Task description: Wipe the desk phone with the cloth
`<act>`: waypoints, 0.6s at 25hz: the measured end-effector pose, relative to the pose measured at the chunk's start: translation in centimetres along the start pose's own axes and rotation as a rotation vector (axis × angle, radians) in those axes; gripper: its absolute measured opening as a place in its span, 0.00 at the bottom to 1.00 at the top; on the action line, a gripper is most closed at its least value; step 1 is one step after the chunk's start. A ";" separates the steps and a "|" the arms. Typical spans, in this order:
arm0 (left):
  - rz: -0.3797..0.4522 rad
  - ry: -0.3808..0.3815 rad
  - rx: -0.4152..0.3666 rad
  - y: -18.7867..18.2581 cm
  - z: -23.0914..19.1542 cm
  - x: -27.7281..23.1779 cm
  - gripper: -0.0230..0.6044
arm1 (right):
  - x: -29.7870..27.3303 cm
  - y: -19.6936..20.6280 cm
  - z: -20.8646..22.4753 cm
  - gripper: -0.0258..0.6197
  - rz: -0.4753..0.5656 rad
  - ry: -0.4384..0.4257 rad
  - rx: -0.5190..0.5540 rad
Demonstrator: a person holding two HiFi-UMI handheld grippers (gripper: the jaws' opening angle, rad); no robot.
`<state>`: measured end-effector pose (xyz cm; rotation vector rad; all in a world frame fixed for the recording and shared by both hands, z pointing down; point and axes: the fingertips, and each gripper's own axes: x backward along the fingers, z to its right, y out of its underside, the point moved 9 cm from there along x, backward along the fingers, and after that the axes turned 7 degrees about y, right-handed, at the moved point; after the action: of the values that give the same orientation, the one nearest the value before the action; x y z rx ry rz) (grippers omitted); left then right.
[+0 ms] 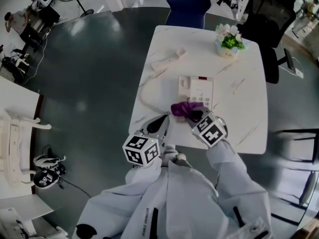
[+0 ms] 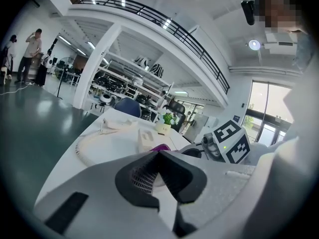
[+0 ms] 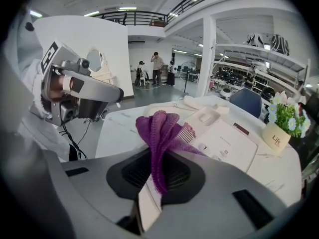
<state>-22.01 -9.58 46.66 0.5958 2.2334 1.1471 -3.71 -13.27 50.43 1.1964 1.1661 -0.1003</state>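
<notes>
1. Here, grips the purple cloth (image 3: 159, 128) in the right tool (image 3: 157, 171), jaws clenched on a fold, the rest bunched above the pads.
2. Holds that cloth at the near-left corner of the phone (image 1: 197, 91), seemingly touching it, though contact is hard to confirm.
3. Keeps the left tool (image 2: 158, 176) clenched on nothing, just left of the right tool, above the near edge of the table (image 1: 239, 83).
4. Shows the handset (image 1: 168, 59) off the phone, lying at the table's far left, with the cord (image 1: 144, 96) curving along the left side.
5. Shows a pot (image 1: 229, 41) of flowers at the far right.
</notes>
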 end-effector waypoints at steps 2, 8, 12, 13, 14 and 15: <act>0.003 -0.003 -0.001 0.0 0.1 0.1 0.03 | 0.1 0.1 -0.3 0.10 -0.003 -0.007 0.000; 0.013 -0.012 -0.001 0.1 0.5 0.6 0.03 | 0.5 0.7 -1.0 0.10 -0.012 -0.023 0.003; 0.019 -0.014 -0.001 0.3 0.6 0.7 0.03 | 0.5 1.1 -1.5 0.10 -0.021 -0.034 0.004; 0.020 -0.014 -0.001 0.3 0.7 0.8 0.03 | 0.5 1.1 -1.6 0.10 -0.025 -0.038 0.005; 0.022 -0.014 -0.001 0.3 0.8 0.9 0.03 | 0.6 1.2 -1.8 0.10 -0.028 -0.042 0.006; 0.023 -0.014 -0.001 0.3 0.8 0.9 0.03 | 0.6 1.2 -1.9 0.10 -0.032 -0.046 0.007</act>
<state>-22.13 -8.36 46.23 0.6289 2.2188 1.1522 -3.90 -10.98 51.00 1.1758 1.1457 -0.1551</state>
